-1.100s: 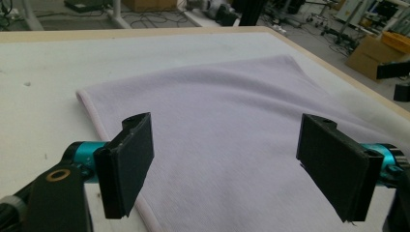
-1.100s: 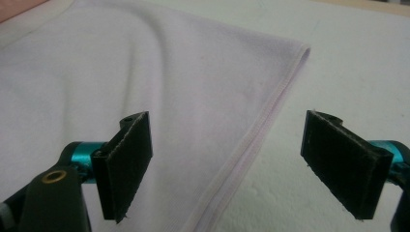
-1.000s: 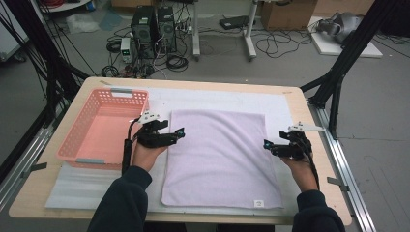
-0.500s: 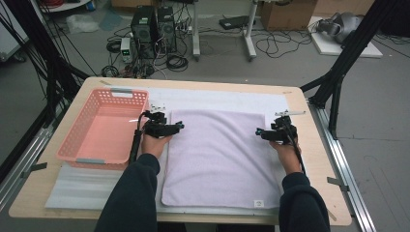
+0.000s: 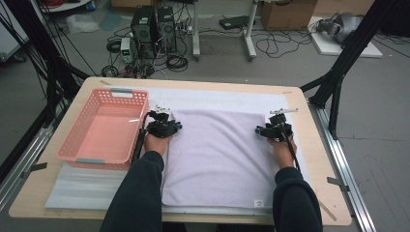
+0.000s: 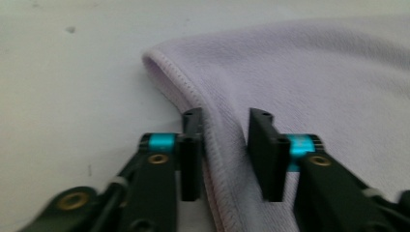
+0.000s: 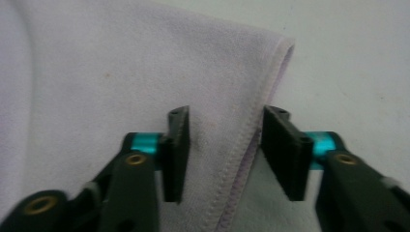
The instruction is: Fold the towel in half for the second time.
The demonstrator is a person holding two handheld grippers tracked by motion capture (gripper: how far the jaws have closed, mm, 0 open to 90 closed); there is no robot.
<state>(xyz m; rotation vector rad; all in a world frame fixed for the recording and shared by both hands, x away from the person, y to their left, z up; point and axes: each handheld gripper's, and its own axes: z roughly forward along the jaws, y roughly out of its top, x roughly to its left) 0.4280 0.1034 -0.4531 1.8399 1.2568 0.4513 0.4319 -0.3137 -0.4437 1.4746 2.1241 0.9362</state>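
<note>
Leaning over the near edge, the person's dark sleeves (image 5: 140, 193) reach forward across the lilac towel (image 5: 217, 154), which lies flat on a white mat (image 5: 87, 188) covering the wooden table (image 5: 329, 188).

At the towel's far left corner sits the left gripper (image 5: 175, 126). Seen in the left gripper view, its jaws have just been closing and now stand a narrow gap apart, with the raised, stitched hem of the towel (image 6: 222, 140) between them; the left pad touches the hem, the right one looks a sliver clear, so the pinch is not yet tight.

At the far right corner sits the right gripper (image 5: 263, 130). Its jaws have also been closing but stand wider, straddling the towel's seamed edge (image 7: 241, 150), neither pad pressing the cloth.

Left of the towel, just beside the left gripper, a pink basket (image 5: 82, 152) rests on the mat. Beyond the table lie cables and computer boxes (image 5: 154, 24) on the floor.
</note>
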